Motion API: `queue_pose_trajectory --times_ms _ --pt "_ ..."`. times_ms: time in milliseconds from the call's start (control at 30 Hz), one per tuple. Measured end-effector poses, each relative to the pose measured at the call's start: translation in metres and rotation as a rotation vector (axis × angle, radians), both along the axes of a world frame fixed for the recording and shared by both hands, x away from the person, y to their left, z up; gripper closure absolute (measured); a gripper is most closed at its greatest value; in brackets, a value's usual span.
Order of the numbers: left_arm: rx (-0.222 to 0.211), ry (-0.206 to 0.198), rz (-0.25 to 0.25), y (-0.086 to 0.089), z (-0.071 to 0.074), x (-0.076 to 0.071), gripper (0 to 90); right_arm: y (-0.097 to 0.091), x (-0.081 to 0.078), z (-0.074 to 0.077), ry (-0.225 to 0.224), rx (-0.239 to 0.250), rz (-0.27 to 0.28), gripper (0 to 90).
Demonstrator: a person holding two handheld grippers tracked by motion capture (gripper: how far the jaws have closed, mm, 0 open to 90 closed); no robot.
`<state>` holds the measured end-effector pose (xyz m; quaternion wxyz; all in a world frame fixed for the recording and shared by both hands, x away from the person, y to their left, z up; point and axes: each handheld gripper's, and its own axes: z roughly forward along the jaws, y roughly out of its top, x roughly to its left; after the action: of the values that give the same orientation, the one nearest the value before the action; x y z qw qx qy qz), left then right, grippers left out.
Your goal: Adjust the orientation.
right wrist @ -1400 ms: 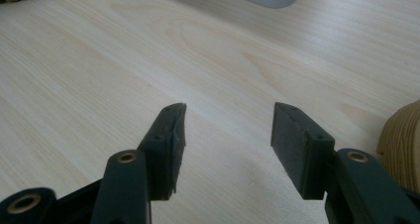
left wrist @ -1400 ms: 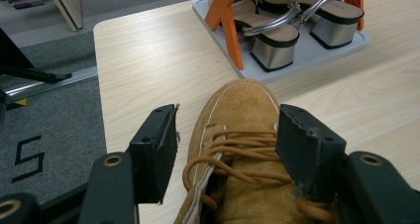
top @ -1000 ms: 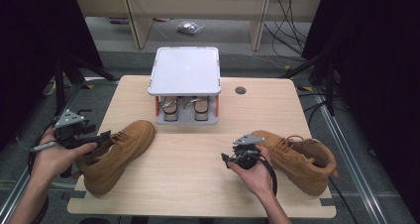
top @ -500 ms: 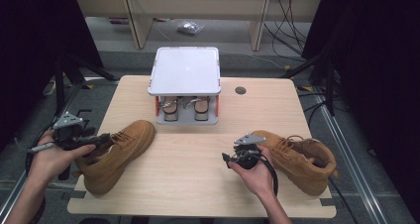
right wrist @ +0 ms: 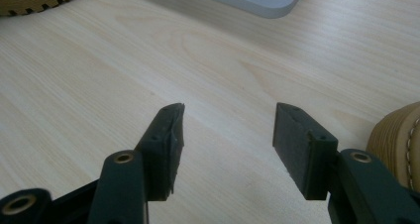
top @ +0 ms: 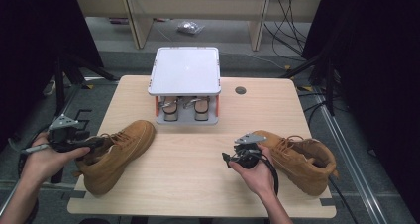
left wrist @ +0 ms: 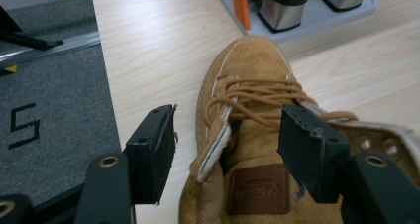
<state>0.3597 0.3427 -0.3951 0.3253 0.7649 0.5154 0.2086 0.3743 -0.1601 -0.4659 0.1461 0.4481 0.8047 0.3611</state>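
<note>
At lower left of the high view, the left gripper [top: 94,143] straddles the left boot's [top: 116,152] collar, jaws spread, not yet pinching; the right gripper [top: 229,158] hangs released beside the right boot [top: 302,157], both boots unlifted

A single black character, reading as "5" or "S", was printed on the grey floor mat [left wrist: 49,130] off the table's left edge, seen in the left gripper view. A brown sewn patch [left wrist: 258,189] sat on the tongue of the tan boot [left wrist: 247,85] near the table's front-left corner; it carried embossed lettering, too faint to read. No other legible text, brand or number was noted on anything else.
</note>
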Motion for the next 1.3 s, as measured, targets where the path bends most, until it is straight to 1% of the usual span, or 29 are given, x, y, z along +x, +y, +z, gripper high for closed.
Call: queue_pose_trajectory --times_ms 33,100,167,233,300,367,400,500,567,600,633,667,700,733,767,833,900,933,967,1000,1033,1067,1100,1133,1167,1200,1233,1267,1300 --pt "0.001 -0.004 0.000 0.001 -0.002 0.001 39.3 0.000 0.001 -0.002 -0.014 -0.002 0.000 46.2" --pt "0.004 0.006 0.001 0.002 -0.005 0.002 41.2 0.002 0.000 -0.001 0.008 -0.002 0.001 46.1" --pt "0.005 0.005 0.005 0.003 -0.009 0.004 43.6 0.003 0.000 -0.002 0.006 -0.002 0.002 46.1" --pt "0.021 0.039 0.005 0.004 -0.011 0.004 46.5 0.004 0.001 -0.003 0.010 0.006 0.013 46.1" --pt "0.017 0.049 0.008 0.005 -0.012 0.004 49.2 0.005 0.000 -0.003 0.013 0.002 0.004 46.0" --pt "0.010 0.058 0.018 0.005 -0.012 0.003 52.8 0.004 0.001 -0.004 0.003 -0.008 0.012 45.8" --pt "0.014 0.065 0.018 0.005 -0.012 0.003 54.5 0.005 0.000 -0.004 0.020 -0.001 0.004 45.8" --pt "0.017 0.089 0.037 0.002 -0.013 0.003 58.8 0.004 0.000 -0.004 0.016 -0.004 0.007 45.7" --pt "0.017 0.091 0.047 0.000 -0.013 0.003 62.1 0.005 0.000 -0.005 0.017 0.002 0.006 45.5" --pt "0.030 0.099 0.052 -0.001 -0.012 0.003 64.1 0.005 -0.001 -0.005 0.021 0.002 0.008 45.4" --pt "0.031 0.095 0.062 -0.002 -0.013 0.004 65.6 0.006 -0.001 -0.006 0.031 0.002 0.012 45.2" --pt "0.076 0.130 0.057 -0.002 -0.009 0.004 66.7 0.004 0.000 -0.007 0.015 -0.014 0.027 45.2" --pt "0.083 0.131 0.057 -0.002 -0.009 0.004 68.3 0.005 0.000 -0.008 0.016 -0.009 0.022 45.1" --pt "0.087 0.117 0.062 -0.003 -0.010 0.005 70.4 0.005 0.000 -0.007 0.025 -0.005 0.018 45.1" --pt "0.101 0.134 0.059 -0.003 -0.008 0.005 70.9 0.005 -0.001 -0.008 0.036 -0.004 0.010 45.1" --pt "0.096 0.108 0.057 -0.004 -0.010 0.005 72.6 0.005 -0.001 -0.009 0.034 -0.001 0.009 45.0" --pt "0.113 0.132 0.060 -0.006 -0.008 0.005 74.8 0.004 0.000 -0.010 0.027 0.004 0.025 44.9" --pt "0.109 0.101 0.061 -0.007 -0.011 0.004 75.6 0.004 0.000 -0.011 0.029 0.002 0.027 44.8" --pt "0.121 0.109 0.065 -0.007 -0.010 0.004 76.5 0.004 0.000 -0.011 0.029 0.001 0.023 44.8" --pt "0.149 0.126 0.054 -0.007 -0.008 0.003 77.2 0.003 0.001 -0.011 0.029 0.001 0.025 44.8" --pt "0.146 0.121 0.055 -0.008 -0.008 0.003 77.8 0.003 0.000 -0.010 0.043 0.010 0.019 44.8" --pt "0.141 0.106 0.057 -0.009 -0.009 0.002 78.3 0.003 0.000 -0.010 0.041 0.010 0.020 44.8" --pt "0.152 0.110 0.057 -0.010 -0.008 0.002 78.7 0.003 0.000 -0.010 0.039 0.010 0.017 44.8" --pt "0.137 0.076 0.051 -0.010 -0.010 0.001 79.2 0.003 0.000 -0.010 0.036 0.009 0.017 44.8" --pt "0.132 0.070 0.055 -0.011 -0.010 0.000 79.7 0.002 0.000 -0.009 0.024 -0.009 0.016 44.8" --pt "0.141 0.074 0.052 -0.012 -0.009 -0.001 80.0 0.002 -0.001 -0.008 0.043 0.000 0.004 44.8" --pt "0.138 0.057 0.050 -0.013 -0.010 -0.001 80.3 0.002 0.000 -0.008 0.040 0.011 0.010 44.8" --pt "0.161 0.076 0.043 -0.013 -0.007 -0.002 80.6 0.001 0.000 -0.008 0.019 -0.010 0.008 44.8" --pt "0.154 0.064 0.047 -0.014 -0.007 -0.002 80.9 0.001 0.000 -0.008 0.019 0.000 0.008 44.8"
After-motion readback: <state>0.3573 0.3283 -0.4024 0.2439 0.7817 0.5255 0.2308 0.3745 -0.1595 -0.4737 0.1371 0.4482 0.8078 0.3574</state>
